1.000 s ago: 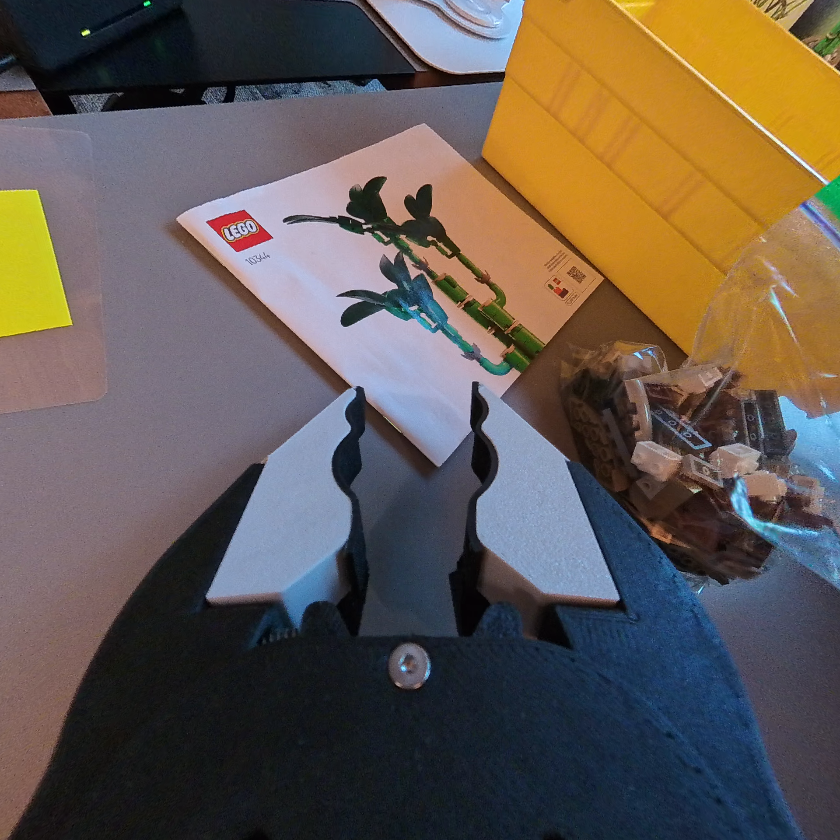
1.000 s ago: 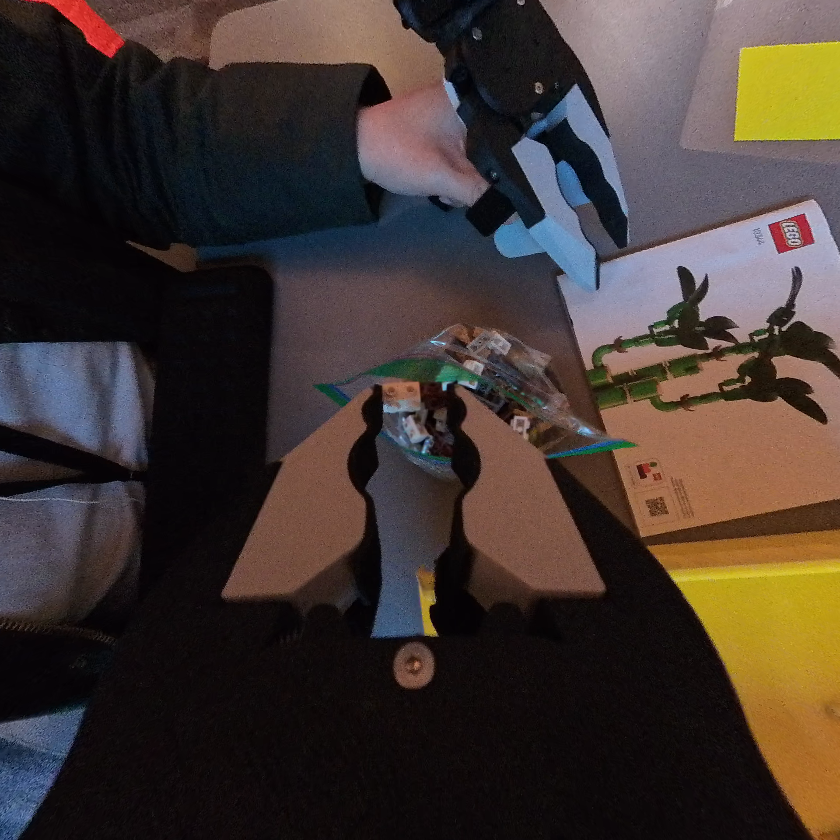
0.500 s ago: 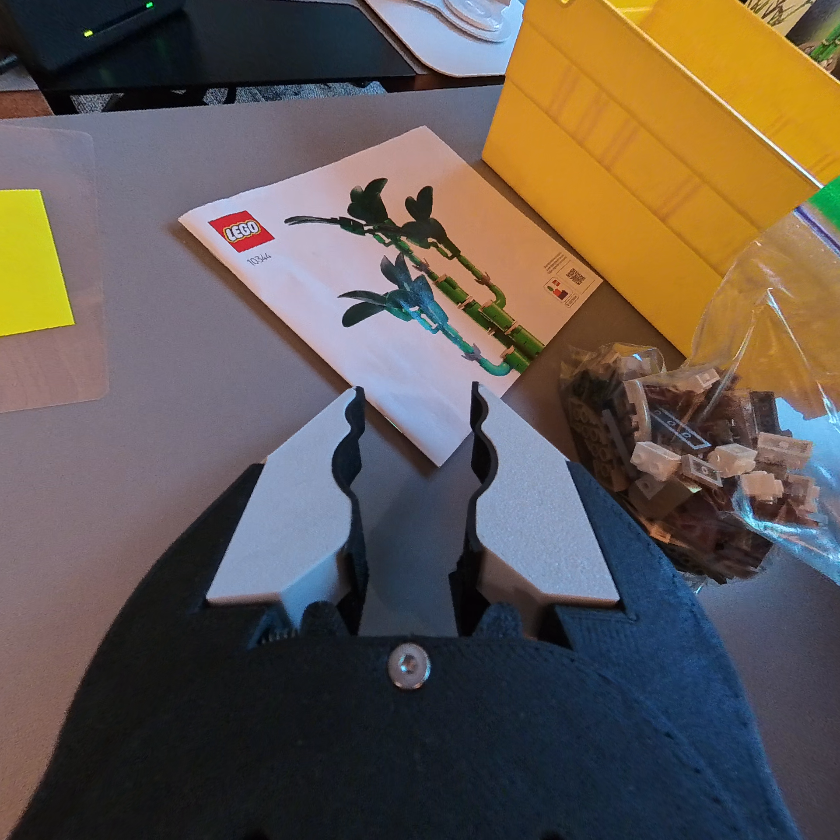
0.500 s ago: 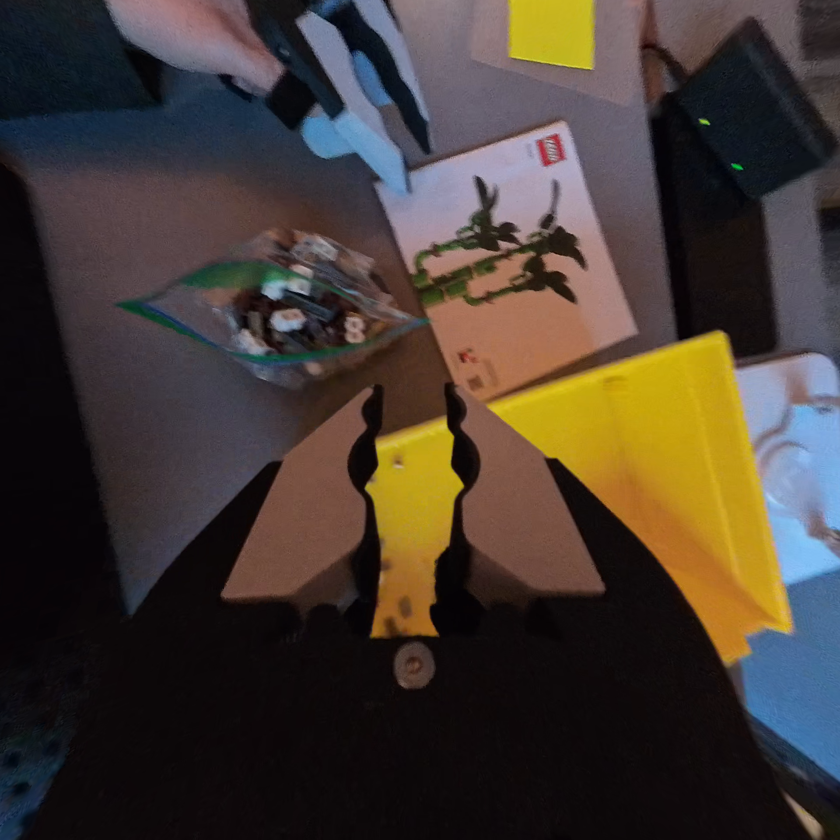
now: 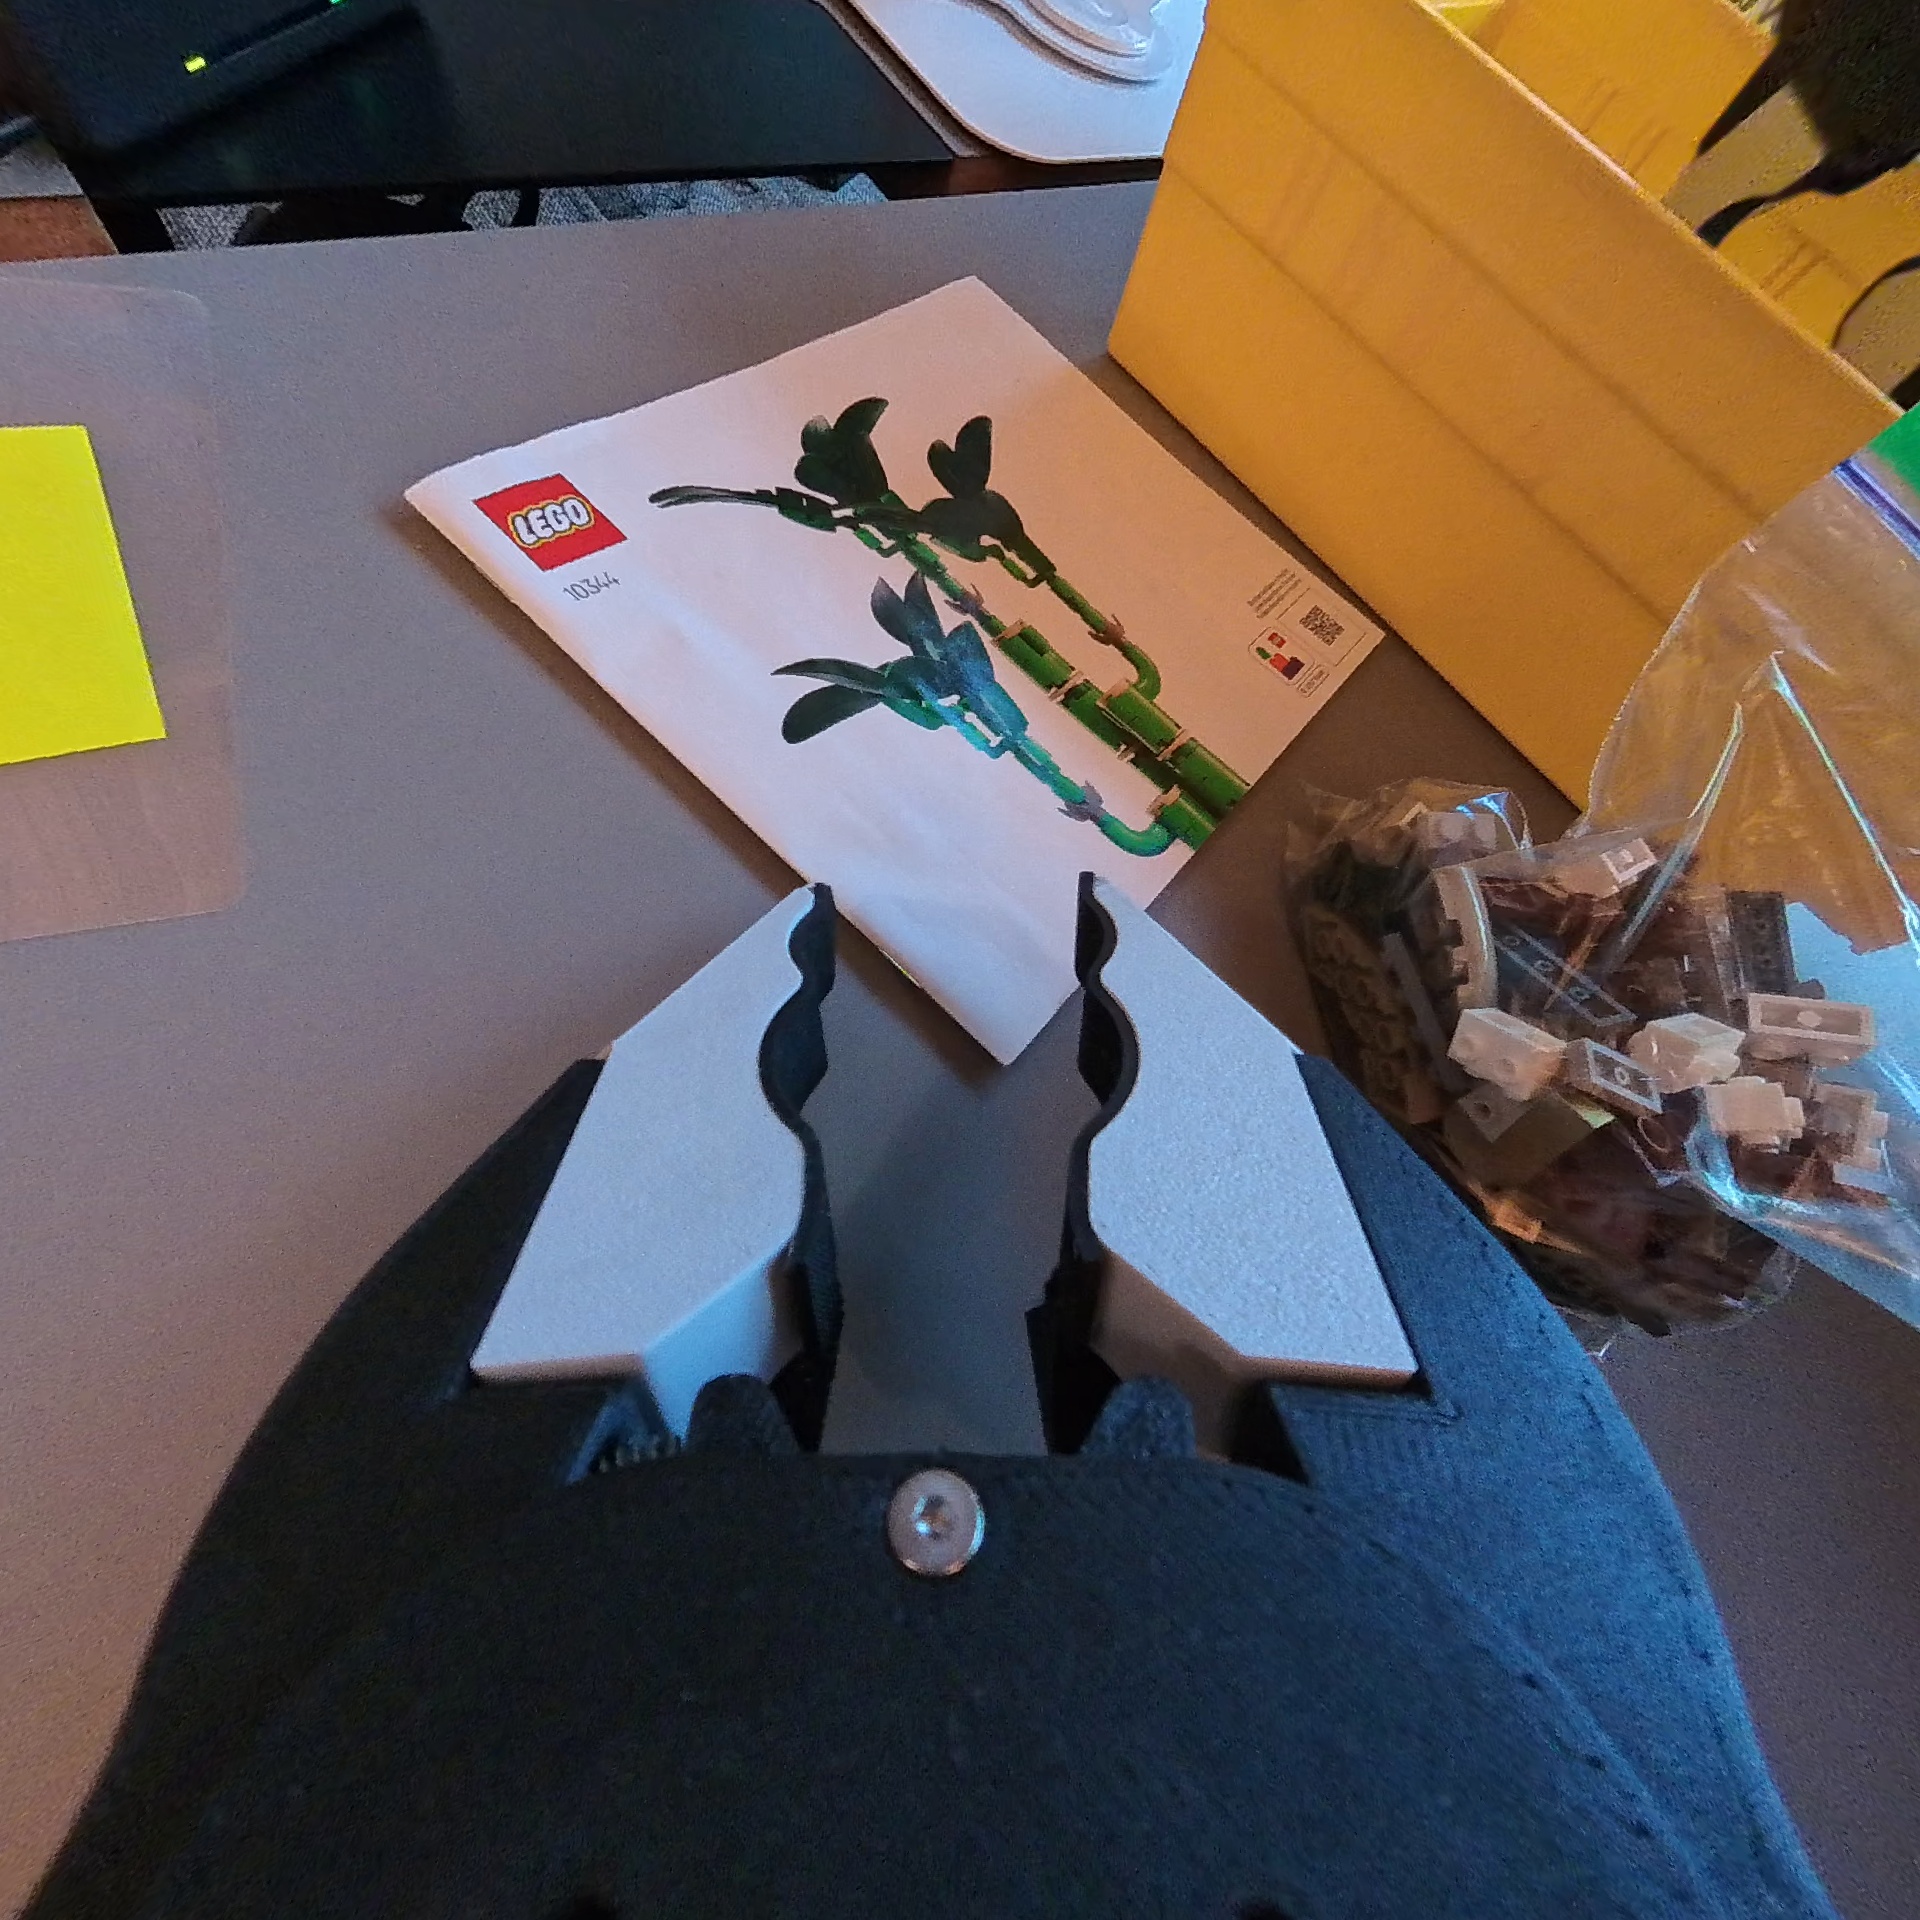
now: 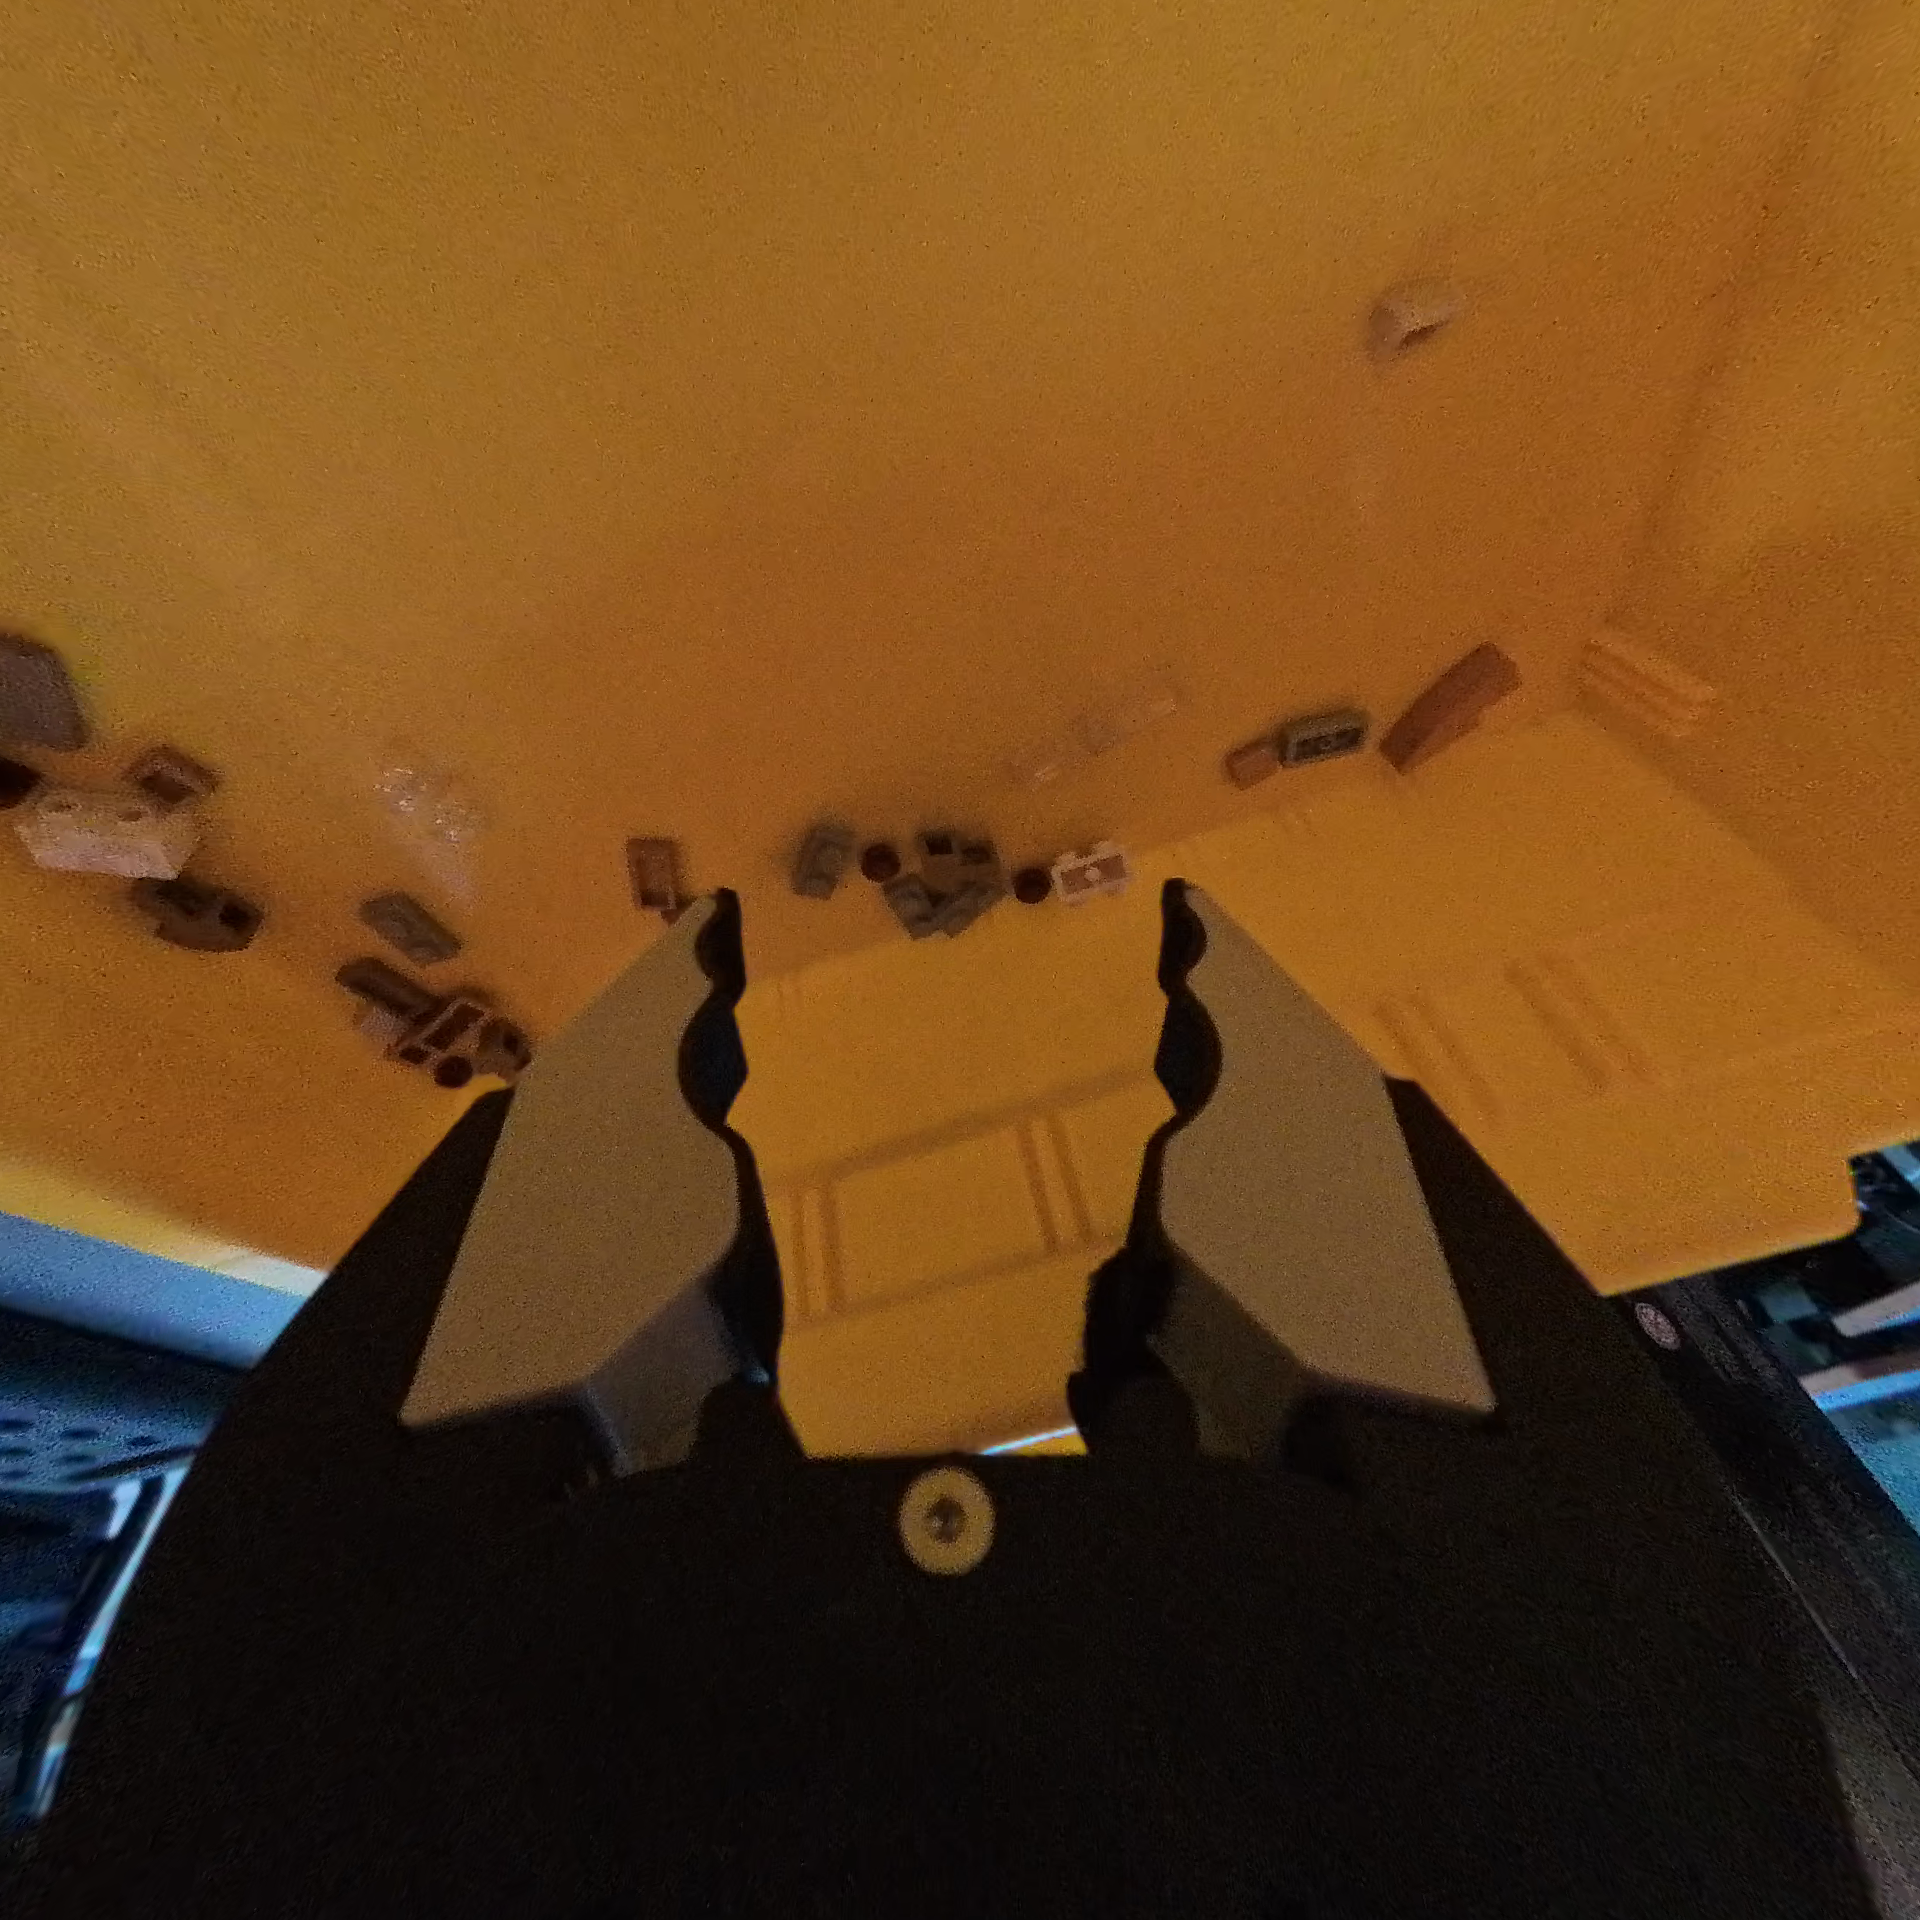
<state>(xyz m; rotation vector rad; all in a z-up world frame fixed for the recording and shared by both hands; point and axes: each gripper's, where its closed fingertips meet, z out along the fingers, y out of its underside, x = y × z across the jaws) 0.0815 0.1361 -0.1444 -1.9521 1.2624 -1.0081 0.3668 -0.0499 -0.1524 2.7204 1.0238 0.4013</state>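
My left gripper (image 5: pixel 951 904) is open and empty, low over the grey table (image 5: pixel 436 935), its tips at the near corner of a white instruction booklet (image 5: pixel 894 644) with a green plant picture. A clear zip bag of small brown, grey and white bricks (image 5: pixel 1590 1060) lies just right of it. A yellow box (image 5: pixel 1434 395) stands at the back right. My right gripper (image 6: pixel 951 899) is open and empty, reaching inside the yellow box (image 6: pixel 935 416). Several small loose bricks (image 6: pixel 935 878) lie scattered on the box floor just beyond its tips.
A clear sheet with a yellow square (image 5: pixel 62 603) lies at the left of the table. A black device with a green light (image 5: pixel 197 62) and a white moulded tray (image 5: pixel 1039 73) sit beyond the far edge. The right gripper's dark body (image 5: pixel 1849 104) shows above the box. The left gripper's tips are roughly 35 cm from the right gripper's.
My right gripper left the bag of bricks on the table, swung over to the yellow box, went down inside it and opened wider. My left gripper has stayed still.
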